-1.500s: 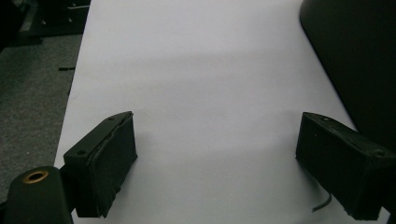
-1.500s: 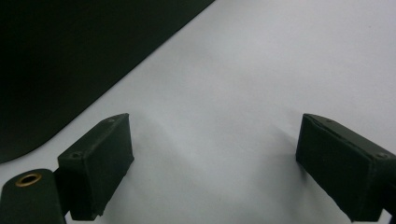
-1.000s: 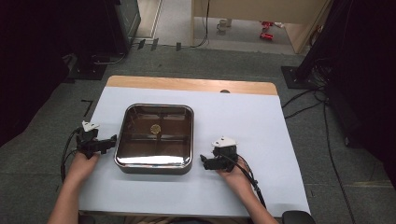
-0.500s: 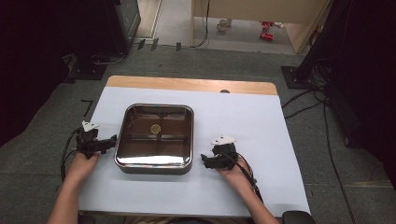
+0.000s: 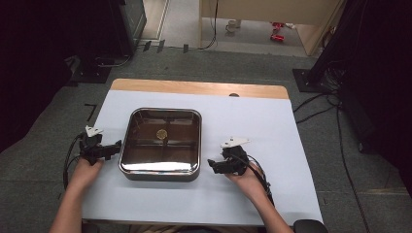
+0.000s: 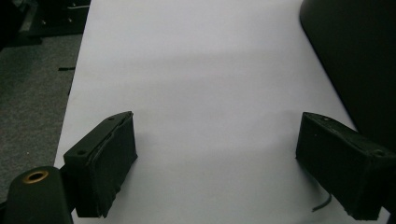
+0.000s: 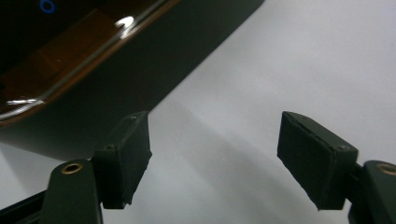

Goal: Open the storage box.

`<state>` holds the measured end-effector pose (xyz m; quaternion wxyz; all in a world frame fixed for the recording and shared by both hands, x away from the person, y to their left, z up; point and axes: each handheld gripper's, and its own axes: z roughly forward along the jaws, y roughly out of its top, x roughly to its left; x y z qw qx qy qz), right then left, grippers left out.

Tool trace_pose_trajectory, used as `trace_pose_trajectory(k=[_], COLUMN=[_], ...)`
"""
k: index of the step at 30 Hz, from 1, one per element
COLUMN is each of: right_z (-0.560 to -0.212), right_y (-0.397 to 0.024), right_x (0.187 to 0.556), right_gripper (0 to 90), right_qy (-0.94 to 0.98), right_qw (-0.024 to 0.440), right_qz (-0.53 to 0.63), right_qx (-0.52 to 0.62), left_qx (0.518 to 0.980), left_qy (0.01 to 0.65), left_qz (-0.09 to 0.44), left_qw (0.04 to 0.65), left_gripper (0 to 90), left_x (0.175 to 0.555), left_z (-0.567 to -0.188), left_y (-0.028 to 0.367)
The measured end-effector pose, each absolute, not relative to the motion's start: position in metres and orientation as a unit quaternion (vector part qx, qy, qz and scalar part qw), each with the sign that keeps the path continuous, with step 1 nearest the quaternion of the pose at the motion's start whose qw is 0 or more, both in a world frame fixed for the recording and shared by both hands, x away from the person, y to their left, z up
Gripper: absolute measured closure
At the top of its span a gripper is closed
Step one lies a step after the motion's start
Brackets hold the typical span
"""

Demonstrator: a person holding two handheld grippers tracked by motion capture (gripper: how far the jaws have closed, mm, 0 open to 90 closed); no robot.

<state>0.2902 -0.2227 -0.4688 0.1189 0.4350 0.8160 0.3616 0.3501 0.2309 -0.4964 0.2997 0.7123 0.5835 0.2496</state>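
**Steel tray between two grippers**

Steel tray [image 5: 160, 143] sits mid-table on white paper [image 5: 272, 126], a small round object [image 5: 162, 133] inside. Left gripper [image 5: 115, 147] rests just beside its left wall, jaws wide apart, nothing between. Right gripper [image 5: 212, 165] lies near its right corner; jaws have just been closing, still apart, empty.

A lab-like recording room: grey carpeted floor [image 5: 369, 194], trailing black cables [image 5: 316, 104], dark equipment stands [image 5: 104, 68] (around a white-covered wooden surface [image 5: 252, 121]).
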Motion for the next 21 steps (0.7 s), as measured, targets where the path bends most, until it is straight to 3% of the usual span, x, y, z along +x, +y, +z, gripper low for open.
trace_pose_trajectory(k=[21], right_z=[-0.424], right_y=[-0.218], right_x=[0.301], right_gripper=[35.2], right_qy=[0.834], right_qw=[0.089], right_qz=[0.380], right_qx=[0.390], left_qx=[0.712], left_qy=[0.583], left_qz=[0.250], left_qw=[0.300], left_gripper=[12.2], left_x=[0.350], left_z=[-0.497], left_y=[0.231])
